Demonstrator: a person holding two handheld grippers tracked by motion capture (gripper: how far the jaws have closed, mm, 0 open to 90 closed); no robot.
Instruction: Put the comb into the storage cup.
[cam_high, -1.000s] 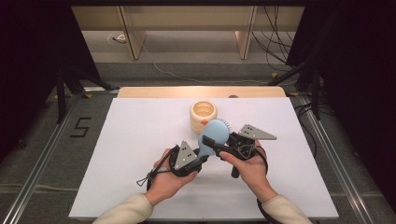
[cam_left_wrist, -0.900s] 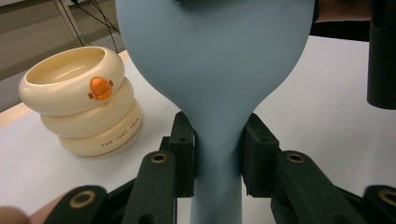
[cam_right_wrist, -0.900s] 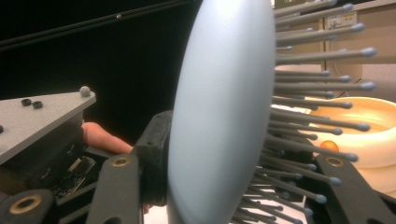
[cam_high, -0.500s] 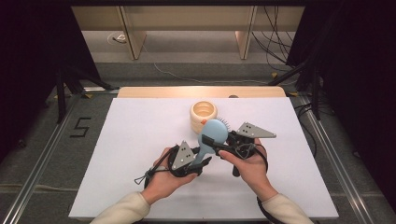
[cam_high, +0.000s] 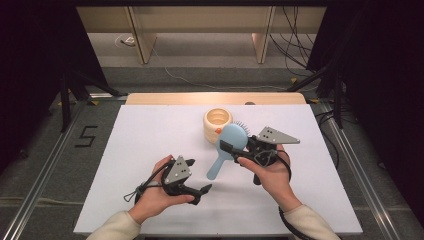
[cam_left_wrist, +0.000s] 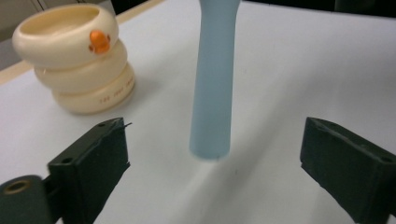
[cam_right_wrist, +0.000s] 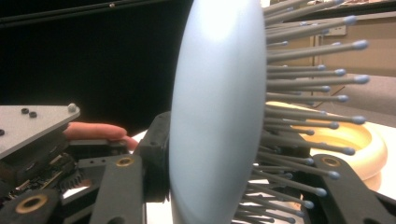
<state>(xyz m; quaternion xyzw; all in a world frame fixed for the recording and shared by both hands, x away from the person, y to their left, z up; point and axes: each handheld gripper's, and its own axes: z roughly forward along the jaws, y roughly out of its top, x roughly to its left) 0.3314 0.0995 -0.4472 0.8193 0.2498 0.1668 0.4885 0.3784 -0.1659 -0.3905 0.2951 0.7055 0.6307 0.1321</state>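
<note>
**Brush changes hands above the white table**

My right gripper (cam_high: 231, 148) has the blue hairbrush (cam_high: 231, 141) clamped by its round head, one jaw on the smooth back and the other set among the bristles (cam_right_wrist: 322, 98), as the right gripper view shows close up. I hold it there because the head is the widest, firmest part, and a grip on it leaves the handle (cam_left_wrist: 213, 79) free, slanting down toward my other hand and clear of the white table (cam_high: 125, 150).

My left gripper (cam_high: 202, 192) has just been opening; its jaws now stand wide apart with nothing pressed between them. In the left gripper view the handle's rounded end hangs midway between the two black pads (cam_left_wrist: 95, 156), touching neither (a release, as I judge it, with the brush's weight now carried by my right side alone). From above, that gripper sits low on the table, down and to the left of the handle's tip.

Just beyond the brush head stands the cream ringed pot (cam_high: 218, 124) with a small orange duck mark (cam_left_wrist: 99, 41) on its top ring, its mouth open upward. I take it as the likely place for the brush, which would explain keeping the brush so near it.
</note>
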